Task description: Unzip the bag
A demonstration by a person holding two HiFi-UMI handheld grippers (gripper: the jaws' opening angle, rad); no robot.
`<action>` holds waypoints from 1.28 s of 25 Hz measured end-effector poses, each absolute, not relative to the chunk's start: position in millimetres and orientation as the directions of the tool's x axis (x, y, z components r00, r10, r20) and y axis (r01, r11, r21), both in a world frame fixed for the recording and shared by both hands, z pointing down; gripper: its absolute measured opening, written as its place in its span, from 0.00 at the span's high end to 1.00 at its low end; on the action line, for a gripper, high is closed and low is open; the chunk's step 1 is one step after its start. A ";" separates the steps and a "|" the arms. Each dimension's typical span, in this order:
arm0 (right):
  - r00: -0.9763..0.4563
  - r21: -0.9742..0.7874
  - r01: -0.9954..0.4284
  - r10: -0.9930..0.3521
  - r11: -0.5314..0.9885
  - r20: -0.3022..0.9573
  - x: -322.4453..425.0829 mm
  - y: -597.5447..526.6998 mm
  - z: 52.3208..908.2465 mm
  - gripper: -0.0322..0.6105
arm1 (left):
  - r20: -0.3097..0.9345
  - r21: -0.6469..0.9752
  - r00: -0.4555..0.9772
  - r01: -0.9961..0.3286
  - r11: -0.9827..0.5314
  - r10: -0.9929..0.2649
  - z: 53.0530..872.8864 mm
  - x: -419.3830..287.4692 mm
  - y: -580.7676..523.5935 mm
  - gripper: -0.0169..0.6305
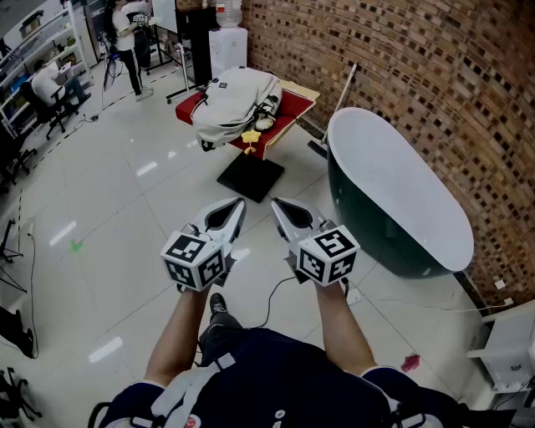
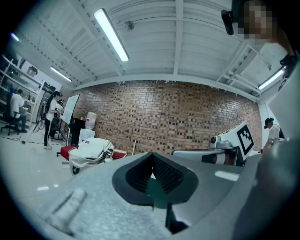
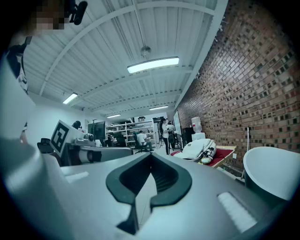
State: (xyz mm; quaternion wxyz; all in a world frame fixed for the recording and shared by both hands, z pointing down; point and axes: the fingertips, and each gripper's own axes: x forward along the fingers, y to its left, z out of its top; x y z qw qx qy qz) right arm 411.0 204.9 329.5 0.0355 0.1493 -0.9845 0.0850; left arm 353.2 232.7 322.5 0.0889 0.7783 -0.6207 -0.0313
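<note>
I count two grippers: the left gripper (image 1: 240, 203) and the right gripper (image 1: 275, 203). Marker cubes: two, the left marker cube (image 1: 195, 259) and the right marker cube (image 1: 328, 255). Bag (image 1: 234, 100): one. Red table (image 1: 288, 113): one. Black floor plate (image 1: 251, 177): one. Bathtub (image 1: 393, 184): one. Water dispenser (image 1: 227, 48): one, with one bottle (image 1: 228, 12). Background people I can make out: two, one standing person (image 1: 127, 38) and one seated person (image 1: 46, 84).

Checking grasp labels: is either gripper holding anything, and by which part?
Nothing held. Left gripper and right gripper both have jaws shut and empty; the bag lies well ahead, untouched.
</note>
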 end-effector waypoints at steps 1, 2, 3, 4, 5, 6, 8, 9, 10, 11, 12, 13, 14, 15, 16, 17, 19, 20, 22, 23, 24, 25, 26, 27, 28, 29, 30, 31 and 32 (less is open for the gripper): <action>-0.952 -0.159 -0.301 -0.288 0.940 0.099 407.8 201.7 330.9 0.94 | 0.061 0.178 0.227 -0.961 -0.213 -0.972 322.8 349.3 229.4 0.97; -0.952 -0.161 -0.302 -0.289 0.940 0.102 404.4 198.5 332.3 0.94 | 0.061 0.178 0.226 -0.961 -0.212 -0.972 323.3 345.3 226.1 0.97; -0.951 -0.163 -0.304 -0.289 0.939 0.105 400.6 195.2 333.9 0.95 | 0.061 0.178 0.226 -0.961 -0.212 -0.972 324.0 341.0 222.6 0.97; -0.951 -0.165 -0.305 -0.290 0.938 0.108 396.3 191.7 335.6 0.94 | 0.061 0.179 0.226 -0.961 -0.212 -0.972 325.2 336.2 219.0 0.97; -0.950 -0.167 -0.307 -0.291 0.937 0.111 391.6 188.0 337.4 0.94 | 0.061 0.180 0.227 -0.960 -0.213 -0.972 326.8 331.1 215.2 0.97; -0.949 -0.168 -0.309 -0.293 0.936 0.115 386.6 184.0 339.2 0.94 | 0.064 0.182 0.228 -0.960 -0.213 -0.972 328.9 325.7 211.1 0.97; -0.946 -0.173 -0.317 -0.298 0.933 0.127 376.3 175.0 343.4 0.94 | 0.071 0.189 0.232 -0.958 -0.216 -0.970 333.8 314.3 201.9 0.97; -0.944 -0.176 -0.321 -0.301 0.931 0.132 370.3 170.1 345.3 0.95 | 0.076 0.192 0.235 -0.957 -0.218 -0.969 336.1 307.8 197.1 0.97; -0.943 -0.178 -0.325 -0.304 0.929 0.137 363.1 165.2 346.6 0.94 | 0.079 0.195 0.238 -0.956 -0.220 -0.968 337.7 300.0 192.0 0.97; -0.942 -0.178 -0.328 -0.306 0.928 0.140 354.4 159.9 347.2 0.94 | 0.079 0.197 0.241 -0.955 -0.222 -0.967 338.2 290.8 186.8 0.97; -0.941 -0.177 -0.329 -0.307 0.927 0.142 344.5 154.4 347.1 0.94 | 0.076 0.200 0.243 -0.954 -0.224 -0.967 337.5 280.5 181.6 0.97; -0.940 -0.176 -0.331 -0.308 0.927 0.146 334.0 149.2 346.8 0.94 | 0.071 0.205 0.247 -0.952 -0.228 -0.967 336.1 269.8 176.5 0.97; -0.938 -0.175 -0.334 -0.310 0.926 0.153 323.8 144.7 346.8 0.95 | 0.065 0.210 0.251 -0.950 -0.233 -0.966 334.8 259.3 172.0 0.97; -0.935 -0.174 -0.340 -0.314 0.924 0.163 314.6 140.8 347.1 0.94 | 0.062 0.216 0.257 -0.947 -0.238 -0.965 334.4 249.3 167.7 0.97; -0.931 -0.172 -0.349 -0.320 0.921 0.175 305.9 137.0 347.5 0.94 | 0.062 0.223 0.263 -0.944 -0.243 -0.963 334.7 239.5 163.3 0.97; -0.926 -0.170 -0.358 -0.327 0.918 0.187 296.6 132.8 347.6 0.94 | 0.063 0.230 0.268 -0.941 -0.248 -0.961 335.7 229.1 158.5 0.97; -0.920 -0.164 -0.369 -0.334 0.915 0.206 273.7 125.2 348.2 0.95 | 0.064 0.245 0.279 -0.935 -0.256 -0.958 339.0 206.5 149.9 0.97; -0.917 -0.159 -0.372 -0.336 0.915 0.216 261.4 122.4 349.4 0.95 | 0.063 0.250 0.286 -0.932 -0.262 -0.956 340.9 196.0 146.3 0.97; -0.908 -0.142 -0.385 -0.347 0.912 0.236 241.0 117.0 352.4 0.95 | 0.060 0.260 0.309 -0.923 -0.284 -0.949 343.1 179.4 139.3 0.97; -0.901 -0.135 -0.397 -0.357 0.908 0.246 233.4 113.9 353.7 0.94 | 0.060 0.265 0.323 -0.917 -0.297 -0.945 344.3 172.5 136.2 0.97; -0.894 -0.131 -0.410 -0.369 0.903 0.253 226.9 110.2 354.5 0.94 | 0.061 0.270 0.337 -0.912 -0.310 -0.939 346.4 165.7 133.5 0.97; -0.888 -0.129 -0.423 -0.382 0.897 0.257 221.1 106.3 354.9 0.94 | 0.063 0.274 0.351 -0.906 -0.322 -0.934 349.6 158.6 131.0 0.97; -0.882 -0.129 -0.435 -0.393 0.891 0.259 215.4 102.4 355.0 0.94 | 0.065 0.276 0.363 -0.902 -0.333 -0.930 353.2 151.3 128.5 0.97; -0.878 -0.129 -0.444 -0.402 0.887 0.260 210.2 98.8 355.5 0.94 | 0.068 0.277 0.371 -0.899 -0.340 -0.926 356.6 144.2 125.9 0.97; -0.874 -0.129 -0.451 -0.409 0.883 0.262 205.5 95.8 356.6 0.95 | 0.071 0.280 0.376 -0.897 -0.343 -0.924 359.5 137.8 123.3 0.97; -0.871 -0.129 -0.457 -0.413 0.880 0.266 201.5 93.3 358.3 0.94 | 0.074 0.284 0.377 -0.895 -0.343 -0.923 362.1 132.1 120.6 0.97; -0.869 -0.131 -0.461 -0.415 0.878 0.270 198.2 90.9 360.5 0.95 | 0.078 0.289 0.378 -0.894 -0.342 -0.923 364.4 127.4 117.6 0.97; -0.867 -0.133 -0.464 -0.417 0.876 0.274 195.2 88.0 362.5 0.94 | 0.081 0.295 0.377 -0.893 -0.340 -0.922 366.0 123.4 114.0 0.97; -0.865 -0.135 -0.466 -0.418 0.874 0.278 192.7 84.4 364.4 0.94 | 0.084 0.299 0.379 -0.892 -0.339 -0.922 367.5 120.3 109.7 0.97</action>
